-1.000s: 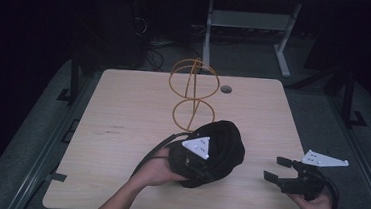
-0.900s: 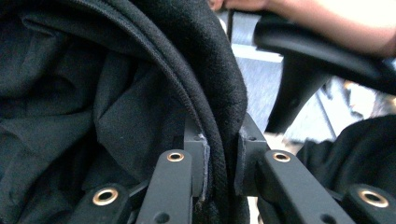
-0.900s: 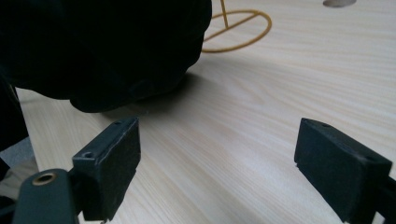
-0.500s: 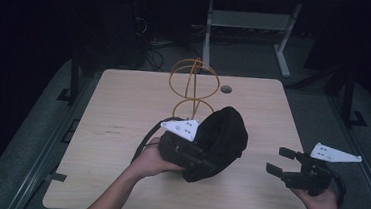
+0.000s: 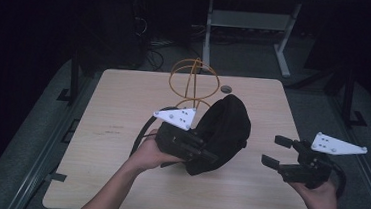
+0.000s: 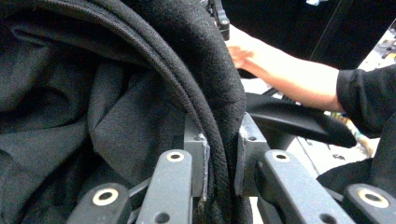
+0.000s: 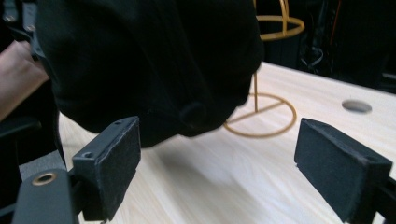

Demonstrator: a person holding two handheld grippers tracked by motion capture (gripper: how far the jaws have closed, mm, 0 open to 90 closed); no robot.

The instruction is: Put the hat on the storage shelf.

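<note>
A black cap [image 5: 224,132] is hanging in the air just above the surface [image 5: 122,114], gripped at its edge by the left tool [image 5: 204,153]. In the left gripper view the cap's stitched rim [image 6: 219,140] is running down between the two jaws, which are closing tight on it from both sides, with the dark lining [image 6: 70,116] bunching up to the left of that tool. From the high view, the cap's crown is bulging up and away from the left tool, toward the far side of the surface.

Just beyond the cap, further out from the left tool, a yellow wire hat stand [image 5: 193,80] is standing upright on the surface; its round base ring [image 7: 266,116] is lying flat behind the cap in the right gripper view. A small round hole [image 5: 226,89] is sitting in the surface just beside the stand.

The right tool [image 5: 279,152] is hovering well apart from the cap, off to its right, with its jaws spread wide and holding nothing. In the right gripper view the cap's top button [image 7: 194,114] is facing that tool, between and beyond its two open pads [image 7: 116,163].
</note>
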